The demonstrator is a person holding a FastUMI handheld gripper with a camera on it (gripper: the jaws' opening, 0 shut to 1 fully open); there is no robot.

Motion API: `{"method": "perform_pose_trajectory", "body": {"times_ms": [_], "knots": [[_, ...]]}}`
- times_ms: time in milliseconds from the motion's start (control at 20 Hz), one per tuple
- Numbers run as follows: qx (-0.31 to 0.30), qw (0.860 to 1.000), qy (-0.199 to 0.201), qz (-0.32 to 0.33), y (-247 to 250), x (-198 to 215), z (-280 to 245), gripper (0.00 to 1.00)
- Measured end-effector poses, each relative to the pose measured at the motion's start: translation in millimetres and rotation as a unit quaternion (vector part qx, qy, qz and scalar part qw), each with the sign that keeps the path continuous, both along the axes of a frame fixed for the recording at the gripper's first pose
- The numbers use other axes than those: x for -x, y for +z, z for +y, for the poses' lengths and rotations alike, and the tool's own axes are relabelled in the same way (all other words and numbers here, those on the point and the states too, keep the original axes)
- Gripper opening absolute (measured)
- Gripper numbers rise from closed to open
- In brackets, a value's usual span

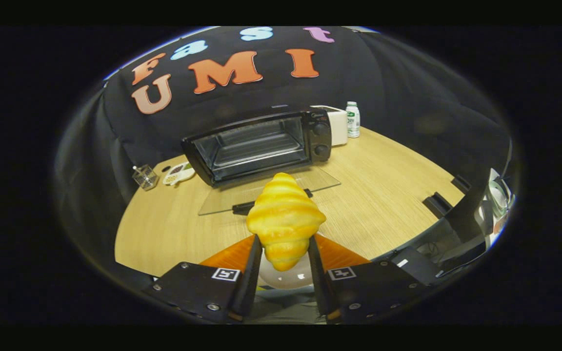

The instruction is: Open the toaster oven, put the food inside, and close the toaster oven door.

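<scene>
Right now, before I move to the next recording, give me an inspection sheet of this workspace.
Surface: wooden table, bare in the foreground.
Job's things: toaster oven with its glass door folded down flat; croissant held up ahead of the door.
Clutter: bottle and white box beside the oven; clear container and small white gadget on its other side.
Claw: claw shut on croissant, both fingers pressing its sides.
Cables: nothing seen.
Surroundings: black cloth wall behind.
</scene>
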State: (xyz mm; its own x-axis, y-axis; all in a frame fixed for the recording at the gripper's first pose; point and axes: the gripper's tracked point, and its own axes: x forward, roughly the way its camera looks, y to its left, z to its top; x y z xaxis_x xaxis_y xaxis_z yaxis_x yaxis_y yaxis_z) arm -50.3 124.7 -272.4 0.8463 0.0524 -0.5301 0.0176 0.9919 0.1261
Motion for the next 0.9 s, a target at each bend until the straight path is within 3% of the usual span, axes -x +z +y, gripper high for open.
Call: {"method": "perform_pose_trajectory", "body": {"times_ms": [400, 900], "knots": [[0.039, 0.998, 0.049, -0.02, 40, -76, 11, 0.51], [0.039, 0.997, 0.07, 0.001, 26, -155, 30, 0.51]]}}
